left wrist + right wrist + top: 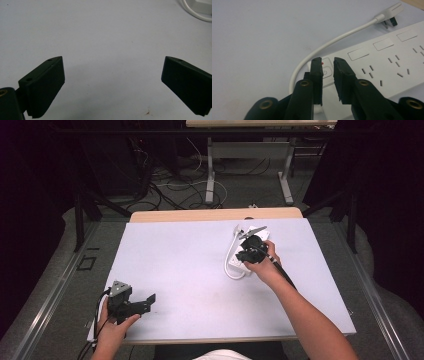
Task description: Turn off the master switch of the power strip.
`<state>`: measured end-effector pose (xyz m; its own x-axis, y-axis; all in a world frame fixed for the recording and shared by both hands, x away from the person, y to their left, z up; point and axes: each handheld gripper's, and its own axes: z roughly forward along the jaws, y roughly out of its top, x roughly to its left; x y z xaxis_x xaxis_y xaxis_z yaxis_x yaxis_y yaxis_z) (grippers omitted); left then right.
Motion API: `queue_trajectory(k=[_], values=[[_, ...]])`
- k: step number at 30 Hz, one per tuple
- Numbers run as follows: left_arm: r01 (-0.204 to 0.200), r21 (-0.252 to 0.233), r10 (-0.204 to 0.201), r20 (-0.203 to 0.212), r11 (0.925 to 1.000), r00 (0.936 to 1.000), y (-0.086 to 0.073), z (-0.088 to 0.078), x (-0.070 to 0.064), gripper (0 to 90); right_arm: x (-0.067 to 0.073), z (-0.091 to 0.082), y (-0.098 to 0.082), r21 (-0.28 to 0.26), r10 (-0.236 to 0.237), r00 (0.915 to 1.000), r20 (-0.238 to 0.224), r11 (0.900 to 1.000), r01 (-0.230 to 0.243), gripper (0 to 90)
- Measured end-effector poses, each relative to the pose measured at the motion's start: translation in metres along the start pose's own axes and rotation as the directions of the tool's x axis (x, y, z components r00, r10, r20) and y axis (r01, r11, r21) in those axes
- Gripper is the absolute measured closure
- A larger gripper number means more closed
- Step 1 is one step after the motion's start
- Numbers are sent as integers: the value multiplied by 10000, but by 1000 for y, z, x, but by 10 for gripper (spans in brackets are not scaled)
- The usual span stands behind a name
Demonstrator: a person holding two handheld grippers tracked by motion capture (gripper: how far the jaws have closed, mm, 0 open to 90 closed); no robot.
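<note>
White plastic, the power strip [387, 65] is lying at the table's [175, 255] far right, its long axis running away from the person. The right gripper [327, 61], nearly closed and empty, is hovering over its power button [325, 71]; the left gripper [140, 304] is sitting wide open, well apart.

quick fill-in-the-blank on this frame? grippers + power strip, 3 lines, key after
1. The left gripper has its jaws wide ____.
2. The right gripper is over the power strip, at its ____ button.
3. The strip's plug lies ____, on the table.

Missing: open; power; unplugged
</note>
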<state>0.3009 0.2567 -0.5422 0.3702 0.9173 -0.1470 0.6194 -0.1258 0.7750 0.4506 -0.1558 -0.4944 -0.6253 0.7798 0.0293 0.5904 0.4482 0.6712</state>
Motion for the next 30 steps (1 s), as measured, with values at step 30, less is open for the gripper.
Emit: queue_trajectory(k=[30], values=[[84,-12,-84,0,10000,10000,0,1,1,54,5,29,5,1031,1616,9852,577,9806,-1669,900]])
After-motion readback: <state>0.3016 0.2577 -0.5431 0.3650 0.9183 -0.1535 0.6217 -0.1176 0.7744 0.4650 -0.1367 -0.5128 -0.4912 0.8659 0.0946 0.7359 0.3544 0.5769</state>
